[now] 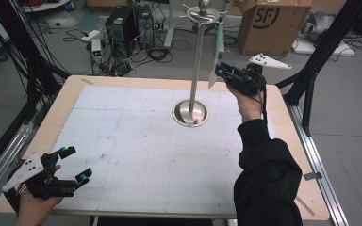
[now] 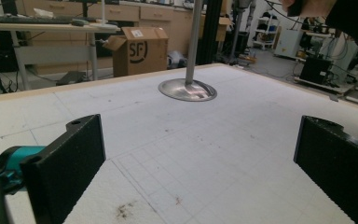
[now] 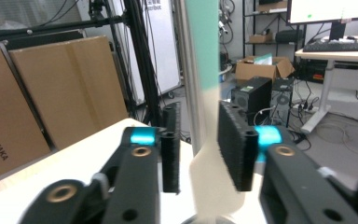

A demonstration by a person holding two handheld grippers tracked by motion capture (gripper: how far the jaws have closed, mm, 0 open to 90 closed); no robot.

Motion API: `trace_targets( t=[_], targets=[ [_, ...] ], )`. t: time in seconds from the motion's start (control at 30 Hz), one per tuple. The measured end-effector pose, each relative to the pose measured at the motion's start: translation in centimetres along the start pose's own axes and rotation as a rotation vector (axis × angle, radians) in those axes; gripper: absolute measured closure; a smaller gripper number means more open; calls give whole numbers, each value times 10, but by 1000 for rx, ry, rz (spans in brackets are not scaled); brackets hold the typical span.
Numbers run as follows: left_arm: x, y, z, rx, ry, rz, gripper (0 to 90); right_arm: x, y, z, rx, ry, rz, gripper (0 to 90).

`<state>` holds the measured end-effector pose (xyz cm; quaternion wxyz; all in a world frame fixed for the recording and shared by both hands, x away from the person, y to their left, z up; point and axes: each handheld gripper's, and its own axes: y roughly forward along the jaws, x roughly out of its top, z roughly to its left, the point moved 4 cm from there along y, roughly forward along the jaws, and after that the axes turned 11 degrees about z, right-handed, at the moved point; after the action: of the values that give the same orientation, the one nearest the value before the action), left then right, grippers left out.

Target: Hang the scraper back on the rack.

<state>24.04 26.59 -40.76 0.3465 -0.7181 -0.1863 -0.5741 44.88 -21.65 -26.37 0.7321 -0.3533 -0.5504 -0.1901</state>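
Nearest the person, the left tongs (image 1: pixel 70 169) rest low at the front left corner of the bench (image 1: pixel 122 197), released, jaws spread wide, nothing between them. The white gridded mat (image 1: pixel 136 141) ahead of them lies bare, just a few dark specks.

Mid-bench, the round steel base (image 1: pixel 190 113) of a hanger stand, its slim pole (image 1: pixel 197 61) rising to a ring of hooks (image 1: pixel 202 15) at the top.

Now the action: the right tongs (image 1: pixel 220 71), raised high beside the pole, bracket the lower end of a long spoon-like utensil (image 1: pixel 219 47) hanging from a hook. It has a green handle and a cream blade. In the right gripper view the jaws are narrowed around the blade (image 3: pixel 213 182), but a gap shows on one side, so not clenched yet. It looks light, thin and smooth, likely to swing or slip; the flat blade seems the surest place to pinch.

Beyond, a cardboard box (image 1: pixel 271 23) sits on the floor with flaps open, contents unseen.
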Motion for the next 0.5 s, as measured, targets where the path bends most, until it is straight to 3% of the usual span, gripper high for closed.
trace_targets(
  t=[0.13,0.2,0.27,0.4,0.43,0.5],
  targets=[
    [-1,2,2,4,-6,3,24,-8,-6,8,4,-36,-6,580],
    [-1,2,3,6,-7,1,25,-18,-9,16,28,-64,10,480],
    [0,4,4,3,-6,0,25,-22,-10,19,34,-77,12,456],
    [1,9,5,-6,-8,1,25,-36,-17,30,47,-97,10,306],
    [2,10,5,-7,-7,2,25,-43,-21,35,50,-87,-8,197],
    [2,14,4,-13,-5,5,24,-47,-23,37,54,-77,-16,150]
  ],
)
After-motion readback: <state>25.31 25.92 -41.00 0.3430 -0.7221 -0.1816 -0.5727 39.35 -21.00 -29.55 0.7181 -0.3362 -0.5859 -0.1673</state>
